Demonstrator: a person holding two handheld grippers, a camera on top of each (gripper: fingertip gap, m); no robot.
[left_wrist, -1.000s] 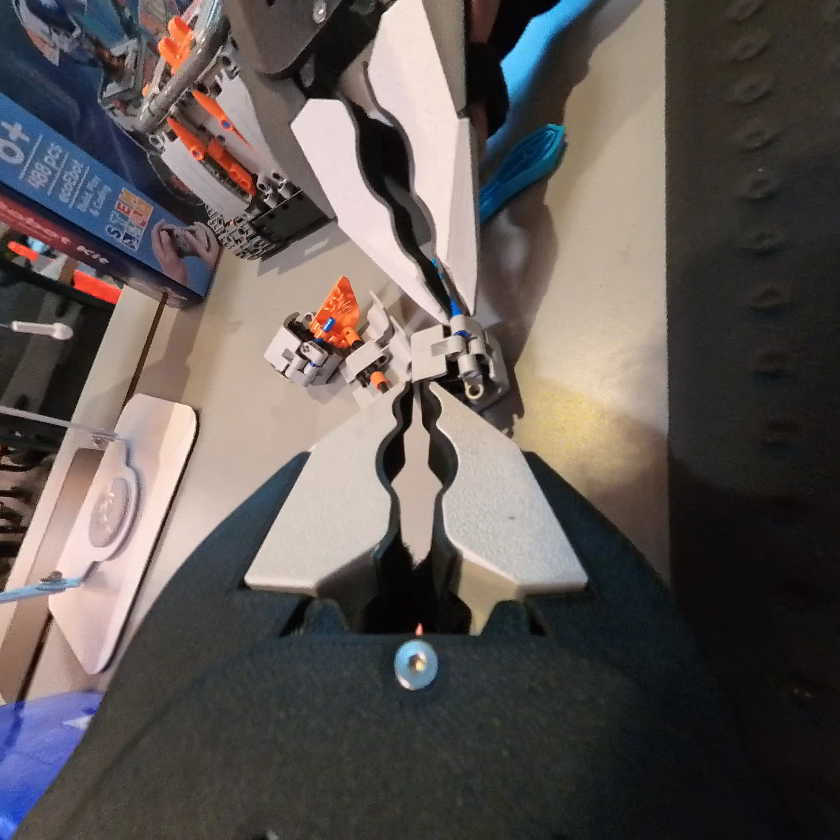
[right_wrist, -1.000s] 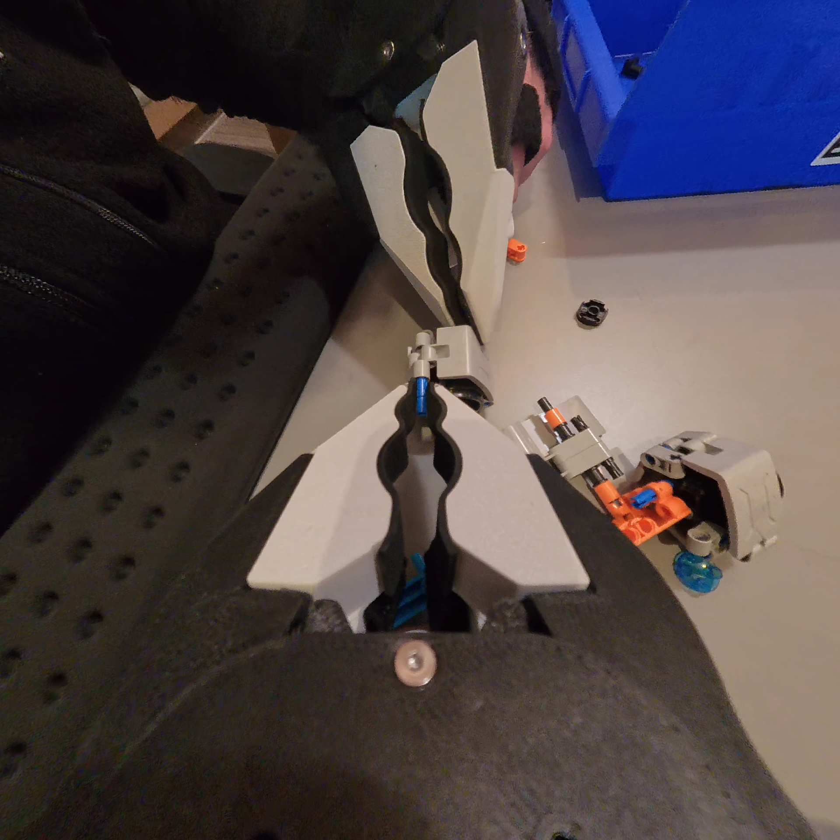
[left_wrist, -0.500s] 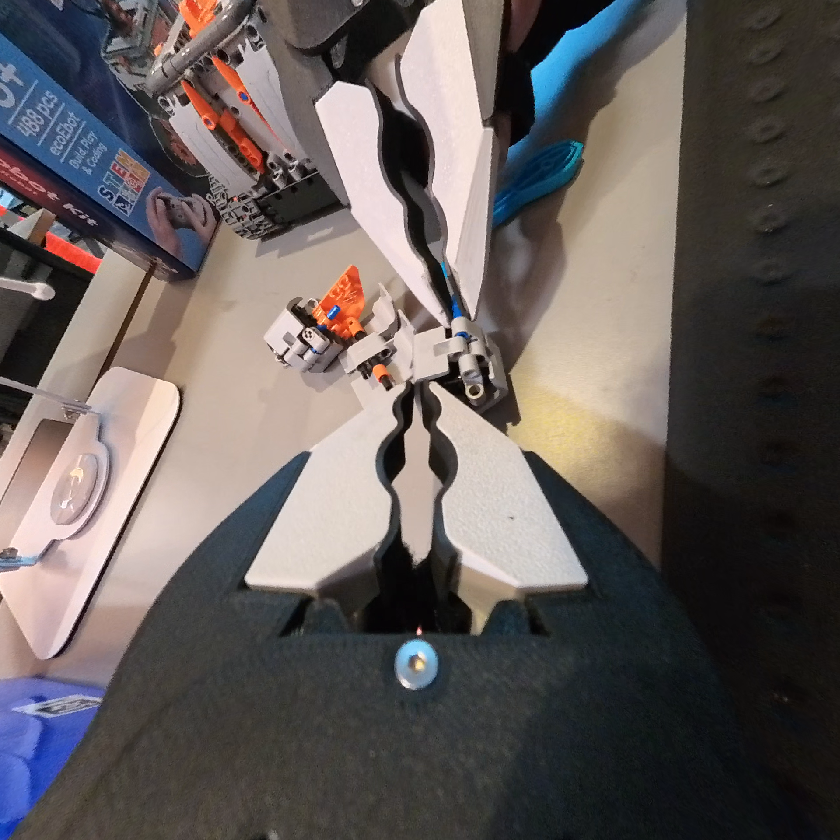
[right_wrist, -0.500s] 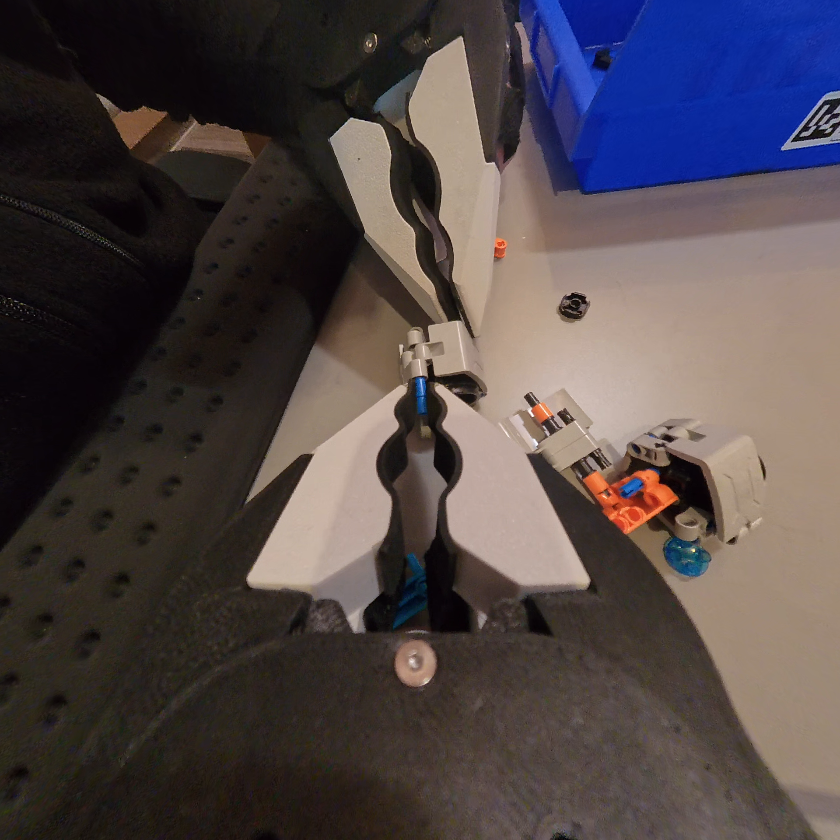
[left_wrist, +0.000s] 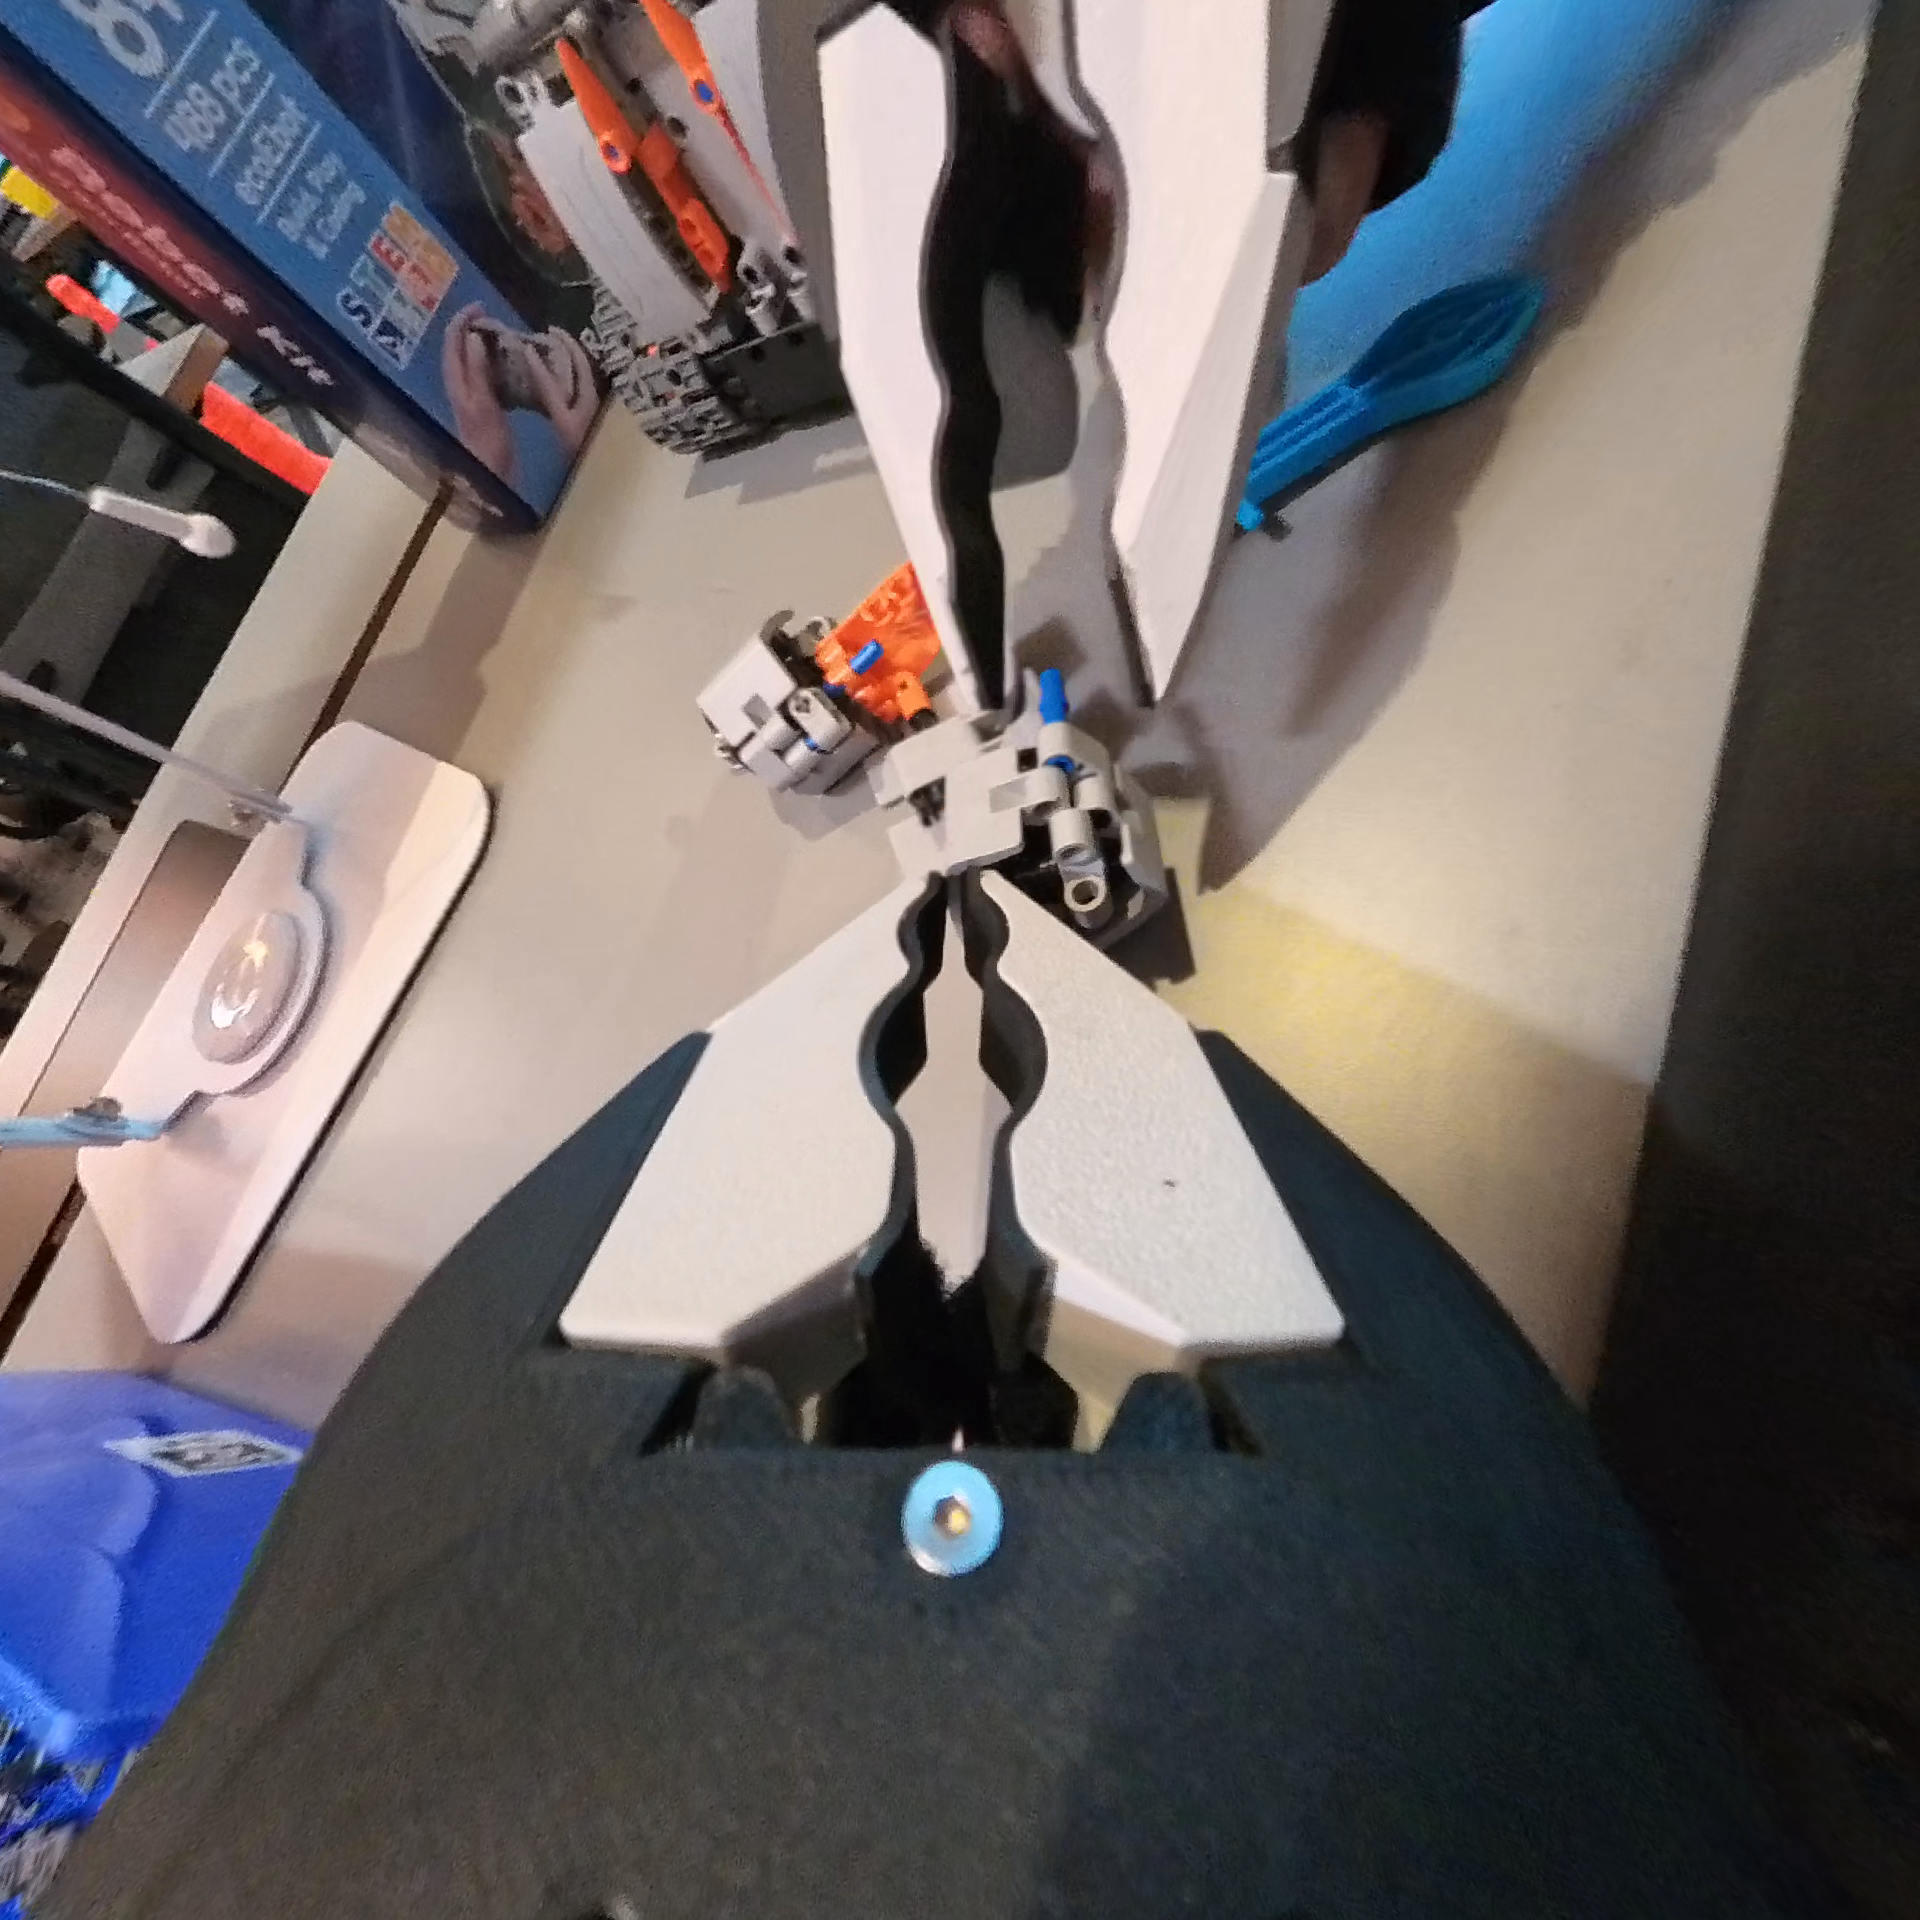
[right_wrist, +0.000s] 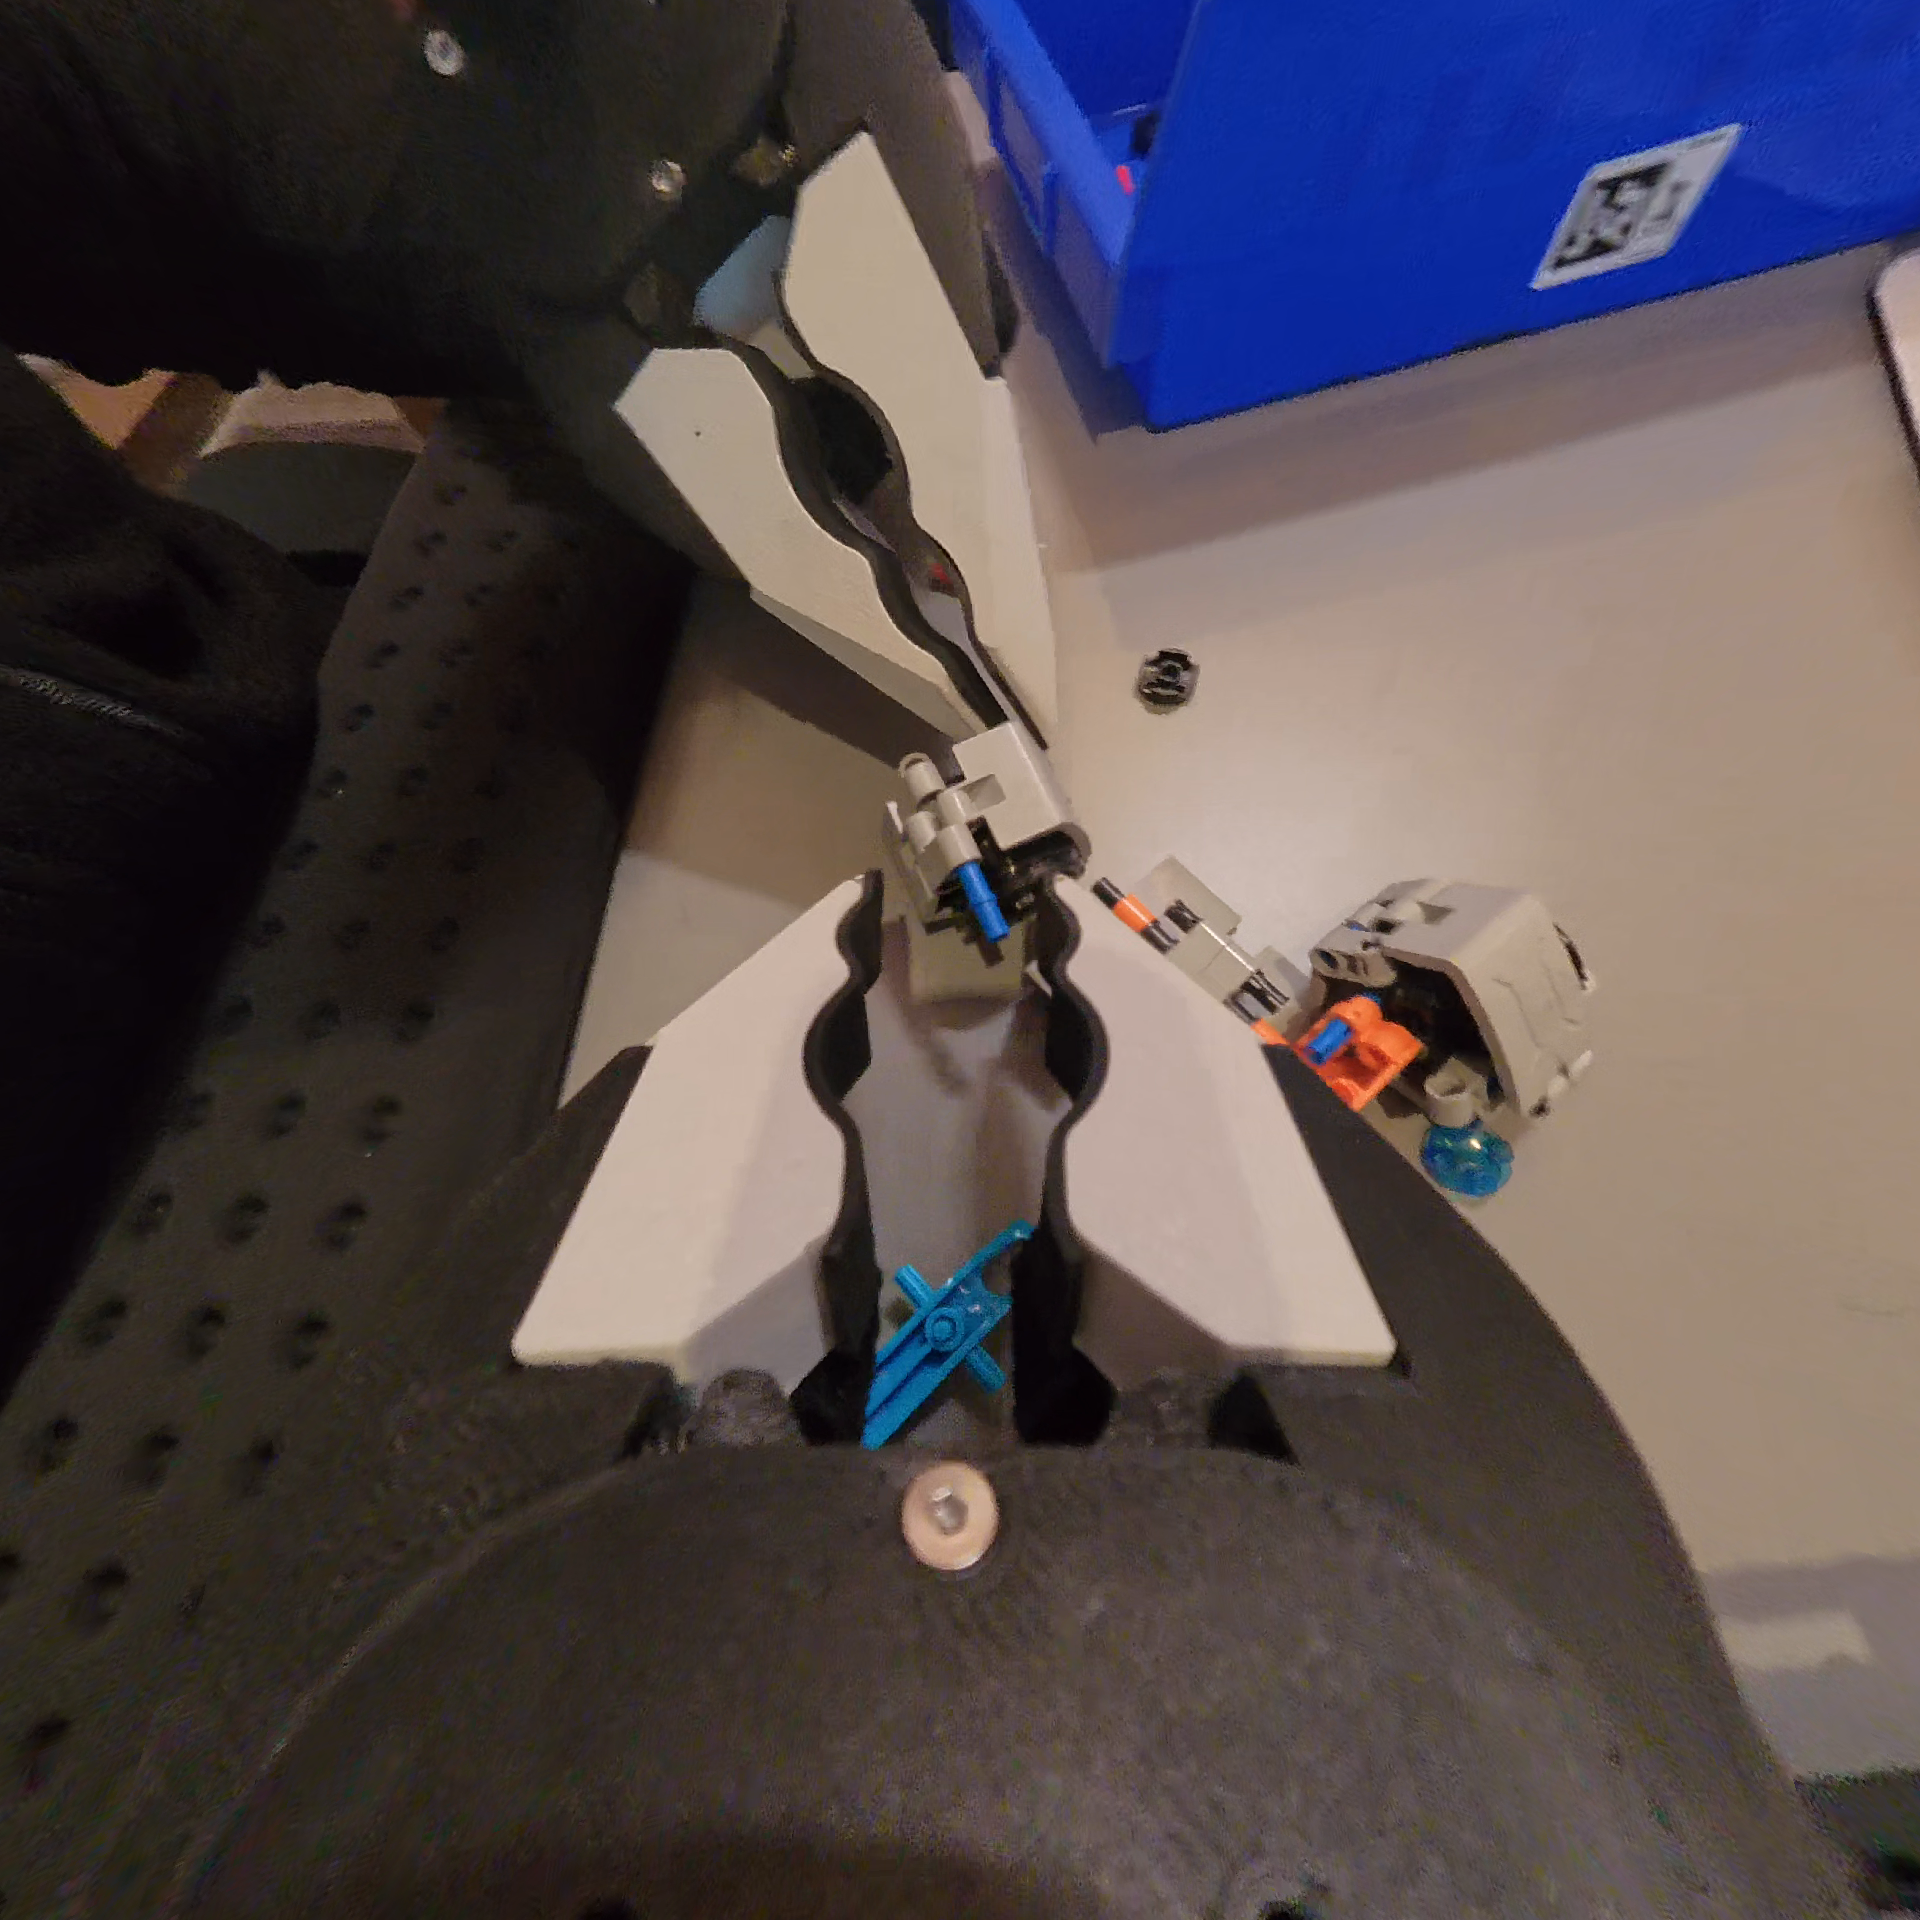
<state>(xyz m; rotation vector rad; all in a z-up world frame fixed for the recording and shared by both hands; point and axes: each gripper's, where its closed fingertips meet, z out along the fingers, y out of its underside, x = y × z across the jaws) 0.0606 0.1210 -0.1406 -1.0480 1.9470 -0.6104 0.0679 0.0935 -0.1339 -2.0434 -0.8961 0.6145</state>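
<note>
My left gripper (left_wrist: 956, 883) is shut on a small grey brick assembly (left_wrist: 987, 800) and holds it just above the beige table. A short blue pin (left_wrist: 1051, 691) sticks out of the assembly. My right gripper (right_wrist: 966, 904) is open, its fingertips on either side of the blue pin (right_wrist: 982, 904) and the grey assembly (right_wrist: 956, 821), not clamping them. In the left wrist view the right gripper (left_wrist: 1070, 696) comes down from the top. In the right wrist view the left gripper (right_wrist: 1013, 727) reaches in from the upper left.
A second grey and orange assembly (right_wrist: 1444, 1008) lies on the table with a clear blue round piece (right_wrist: 1465, 1158) and a grey part with pins (right_wrist: 1195, 925). Nearby are a black stud (right_wrist: 1169, 677), a blue bin (right_wrist: 1455, 156), a blue tool (left_wrist: 1392, 364), a blue box (left_wrist: 312, 229), a white plate (left_wrist: 281, 987) and a black perforated mat (right_wrist: 260, 1039).
My right gripper was shut on the blue pin and has opened; the pin stays in the grey assembly. The left gripper keeps its hold; both views have shifted slightly.
</note>
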